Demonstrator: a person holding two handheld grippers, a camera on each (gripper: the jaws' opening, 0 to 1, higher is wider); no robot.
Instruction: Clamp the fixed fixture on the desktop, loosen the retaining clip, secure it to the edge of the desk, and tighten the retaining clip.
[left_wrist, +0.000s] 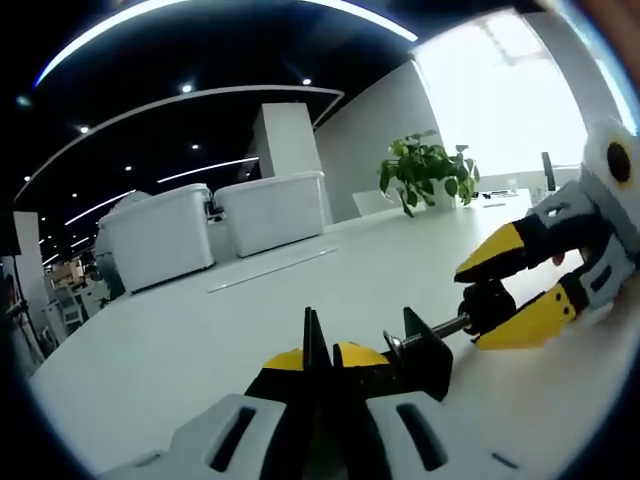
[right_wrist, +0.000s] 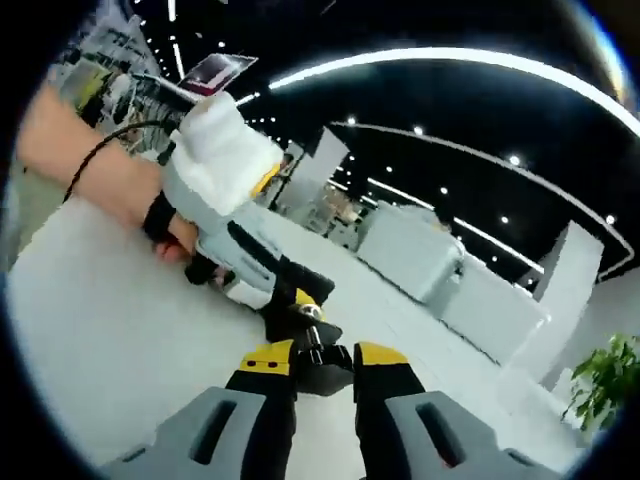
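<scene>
A black clamp fixture (left_wrist: 420, 350) stands on the white desk (left_wrist: 180, 340). My left gripper (left_wrist: 322, 352) is shut on the clamp's thin upright plate between its yellow tips. A threaded screw (left_wrist: 445, 327) runs right from the clamp body to a black knob (left_wrist: 488, 302). My right gripper (left_wrist: 474, 306) comes in from the right, with its yellow jaws closed around that knob. In the right gripper view the knob (right_wrist: 320, 368) sits between the right gripper's (right_wrist: 322, 358) yellow tips. Beyond it the left gripper (right_wrist: 296, 300) holds the clamp (right_wrist: 300, 285) low over the desk (right_wrist: 100, 340).
A person's hand (right_wrist: 90, 170) holds the white left gripper body. White sofas (left_wrist: 270, 210) stand beyond the far side of the desk. A potted plant (left_wrist: 425, 170) stands by a bright window. A long seam (left_wrist: 270, 270) crosses the desk surface.
</scene>
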